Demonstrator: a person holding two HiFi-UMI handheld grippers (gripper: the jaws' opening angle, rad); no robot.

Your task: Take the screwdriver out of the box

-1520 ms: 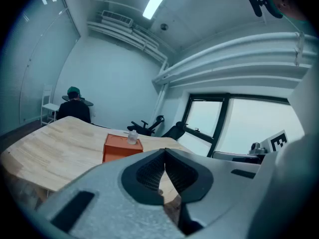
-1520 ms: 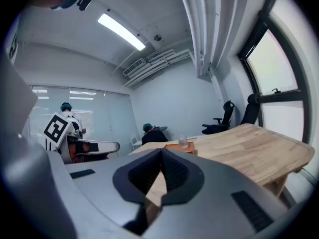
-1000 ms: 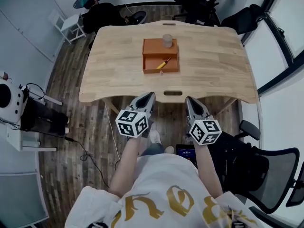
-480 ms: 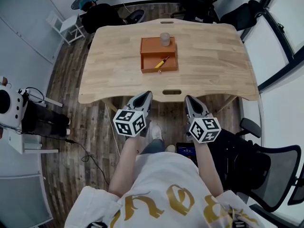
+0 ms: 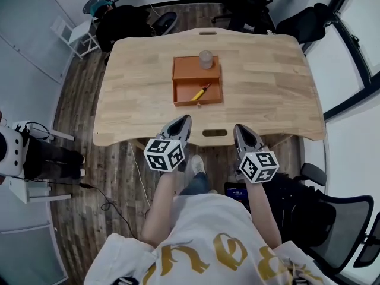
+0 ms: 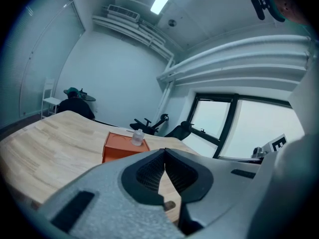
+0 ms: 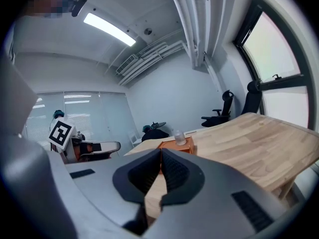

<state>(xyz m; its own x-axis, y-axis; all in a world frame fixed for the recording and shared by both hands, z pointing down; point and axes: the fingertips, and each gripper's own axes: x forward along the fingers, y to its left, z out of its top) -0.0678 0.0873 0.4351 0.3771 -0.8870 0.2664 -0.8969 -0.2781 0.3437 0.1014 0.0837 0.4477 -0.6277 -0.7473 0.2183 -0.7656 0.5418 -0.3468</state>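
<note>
An orange box [image 5: 197, 79] sits mid-table, its near tray open. A yellow-handled screwdriver [image 5: 200, 92] lies slantwise in that tray. A small clear bottle [image 5: 205, 59] stands on the box's far part. My left gripper [image 5: 185, 119] and right gripper [image 5: 240, 128] hover side by side at the table's near edge, well short of the box, both shut and empty. The left gripper view has the left gripper [image 6: 164, 151] with jaws meeting, and the box [image 6: 119, 146] and bottle [image 6: 137, 138] beyond. In the right gripper view, past the right gripper [image 7: 161, 150], the box [image 7: 168, 144] is partly hidden.
The wooden table [image 5: 267, 82] has a handle slot [image 5: 215, 133] near its front edge, between the grippers. Black office chairs [image 5: 246, 2] stand behind the table, another chair [image 5: 335, 218] at my right. A white device with cables [image 5: 12, 150] is on the floor at left.
Both grippers have moved forward and a little down toward the table; their tips now reach its near edge. The box and screwdriver have not moved. Jaws stay shut.
</note>
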